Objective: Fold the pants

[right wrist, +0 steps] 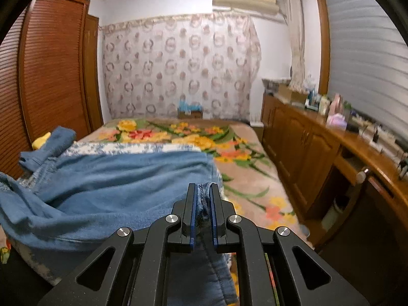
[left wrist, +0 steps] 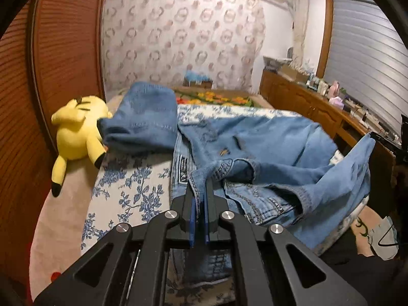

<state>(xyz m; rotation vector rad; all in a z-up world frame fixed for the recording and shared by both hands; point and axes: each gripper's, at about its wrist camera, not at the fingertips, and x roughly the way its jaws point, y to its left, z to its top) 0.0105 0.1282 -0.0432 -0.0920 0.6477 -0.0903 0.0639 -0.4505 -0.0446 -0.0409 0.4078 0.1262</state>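
Blue denim pants lie rumpled across a bed, one leg end reaching toward the far left. My left gripper is shut on a stitched edge of the pants by the waistband, near a dark label. In the right wrist view the same pants spread to the left, and my right gripper is shut on a bunched hem of the denim, which hangs down below the jaws. At the right edge of the left wrist view, a lifted corner of the denim stands raised.
A yellow plush toy lies at the bed's left edge against a brown slatted wardrobe. A blue-flowered sheet and a floral blanket cover the bed. A wooden sideboard with clutter runs along the right.
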